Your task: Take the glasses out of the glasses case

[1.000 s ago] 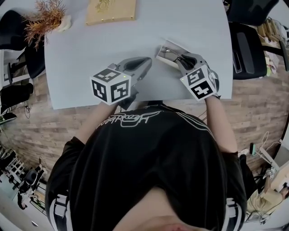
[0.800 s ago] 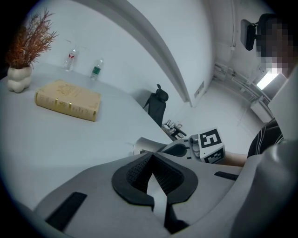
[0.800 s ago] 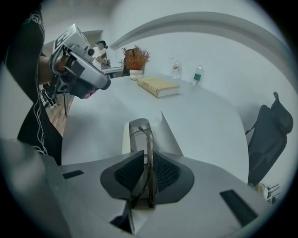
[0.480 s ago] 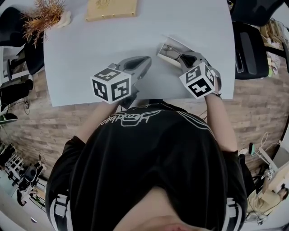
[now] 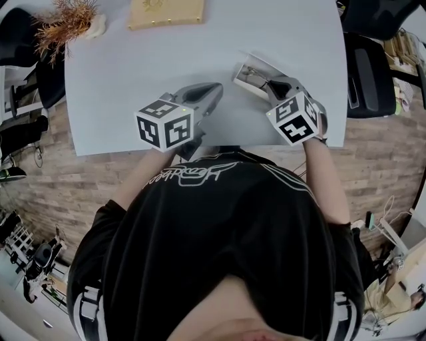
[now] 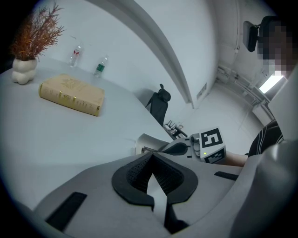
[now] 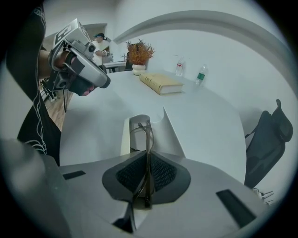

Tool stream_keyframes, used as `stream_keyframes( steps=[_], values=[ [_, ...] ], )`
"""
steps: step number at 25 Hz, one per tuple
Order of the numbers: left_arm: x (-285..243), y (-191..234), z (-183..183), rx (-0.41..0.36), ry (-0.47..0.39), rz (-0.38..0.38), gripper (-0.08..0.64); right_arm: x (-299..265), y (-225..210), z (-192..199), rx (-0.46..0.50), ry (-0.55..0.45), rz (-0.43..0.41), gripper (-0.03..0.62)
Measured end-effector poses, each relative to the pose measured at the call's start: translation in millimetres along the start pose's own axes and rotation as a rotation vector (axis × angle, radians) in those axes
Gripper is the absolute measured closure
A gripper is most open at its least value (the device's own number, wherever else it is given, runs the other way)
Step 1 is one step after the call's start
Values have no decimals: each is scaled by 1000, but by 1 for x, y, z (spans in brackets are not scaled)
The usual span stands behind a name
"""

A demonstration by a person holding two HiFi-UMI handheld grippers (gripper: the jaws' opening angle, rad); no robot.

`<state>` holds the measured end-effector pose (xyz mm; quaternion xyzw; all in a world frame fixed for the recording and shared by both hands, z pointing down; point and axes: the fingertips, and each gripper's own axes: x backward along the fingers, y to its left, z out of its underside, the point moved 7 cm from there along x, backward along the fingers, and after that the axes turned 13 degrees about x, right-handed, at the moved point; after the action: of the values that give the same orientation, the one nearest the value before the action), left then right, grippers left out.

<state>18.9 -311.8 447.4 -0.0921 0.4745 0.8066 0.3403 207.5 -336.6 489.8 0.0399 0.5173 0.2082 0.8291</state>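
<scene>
The white glasses case [image 5: 252, 72] lies open on the pale table's right side, its lid [image 7: 173, 134] laid flat. My right gripper [image 5: 271, 85] is shut on the folded thin-framed glasses [image 7: 145, 158], held on edge just over the case's tray [image 7: 132, 135]. In the head view the glasses show as a dark frame at the case's mouth [image 5: 253, 79]. My left gripper [image 5: 212, 93] hovers to the case's left, jaws shut with nothing between them. From the left gripper view the case [image 6: 148, 142] and the right gripper [image 6: 179, 148] show ahead.
A tan book [image 5: 164, 12] lies at the table's far edge. A dried plant in a white vase [image 5: 66, 25] stands at the far left corner. Two bottles [image 7: 200, 74] stand beyond the table. A black chair [image 5: 366, 73] is at the right.
The right gripper and glasses have barely shifted over the case. The left gripper has stayed in place.
</scene>
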Motion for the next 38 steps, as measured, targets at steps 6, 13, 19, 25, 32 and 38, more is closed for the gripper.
stream_keyframes(
  steps=[6, 13, 19, 25, 32, 38],
  values=[
    [6, 7, 0, 13, -19, -9, 552, -1, 1, 0, -9, 13, -1, 569],
    [11, 12, -1, 26, -24, -8, 552, -2, 0, 0, -13, 32, 19, 571],
    [17, 16, -1, 36, -31, -12, 552, -2, -6, -4, 5, 48, 55, 571],
    [24, 18, 0, 41, -35, -12, 552, -1, -9, -11, 56, 63, 90, 571],
    [36, 18, -2, 35, -67, -25, 552, 7, -12, -17, 93, 82, 149, 571],
    [51, 12, -8, 10, -92, -19, 552, 18, -5, -25, 166, 115, 212, 571]
  ],
)
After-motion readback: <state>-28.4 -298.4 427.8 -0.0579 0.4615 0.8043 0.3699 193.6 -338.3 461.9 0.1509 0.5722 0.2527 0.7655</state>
